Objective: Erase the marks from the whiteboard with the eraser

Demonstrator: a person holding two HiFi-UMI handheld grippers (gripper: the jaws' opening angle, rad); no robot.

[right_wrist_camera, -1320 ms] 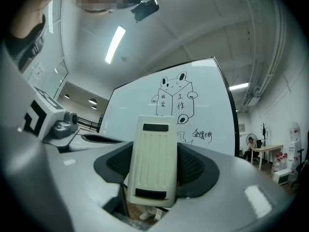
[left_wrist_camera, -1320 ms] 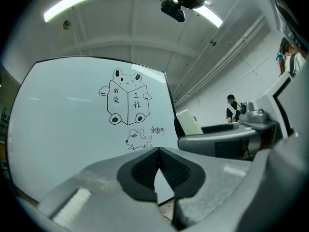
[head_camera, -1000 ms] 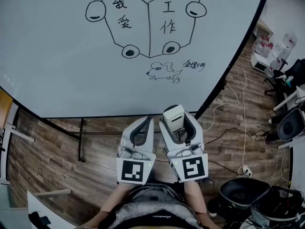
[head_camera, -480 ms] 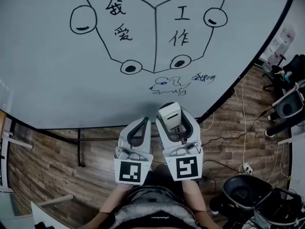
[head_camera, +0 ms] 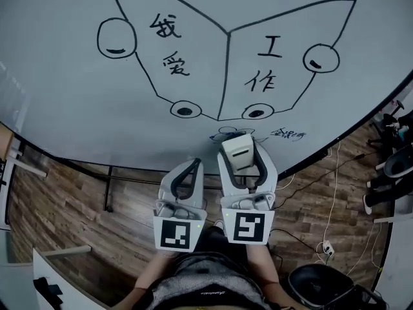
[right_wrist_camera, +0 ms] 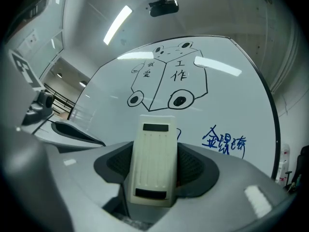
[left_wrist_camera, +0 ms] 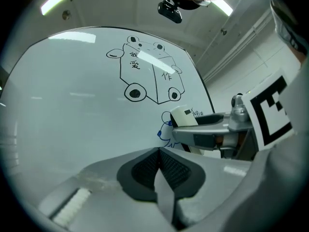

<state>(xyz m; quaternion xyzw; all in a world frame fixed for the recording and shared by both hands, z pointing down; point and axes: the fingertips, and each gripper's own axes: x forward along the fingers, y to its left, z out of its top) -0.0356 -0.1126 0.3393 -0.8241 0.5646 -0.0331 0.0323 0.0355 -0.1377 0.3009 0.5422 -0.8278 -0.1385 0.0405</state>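
Observation:
A whiteboard (head_camera: 77, 108) carries a black cube-like drawing with characters (head_camera: 219, 57), a small blue animal sketch (head_camera: 222, 134) and blue writing (head_camera: 288, 134) near its lower edge. My right gripper (head_camera: 239, 148) is shut on a cream eraser (head_camera: 237, 152), whose tip sits over the blue sketch; the same eraser (right_wrist_camera: 153, 158) fills the right gripper view, with the blue writing (right_wrist_camera: 224, 141) to its right. My left gripper (head_camera: 191, 166) is shut and empty, just below the board's edge; its closed pads (left_wrist_camera: 159, 166) show in the left gripper view.
Wooden floor (head_camera: 64, 205) lies below the board, with the board's stand (head_camera: 110, 186) at left. Cables (head_camera: 322, 192) run along the floor at right, and office chairs (head_camera: 393, 163) stand at the far right. The person's torso (head_camera: 206, 289) is at the bottom.
The view has closed in on the board. My right gripper has carried the eraser up and forward, so it now overlaps the blue sketch. The left gripper has kept pace beside it.

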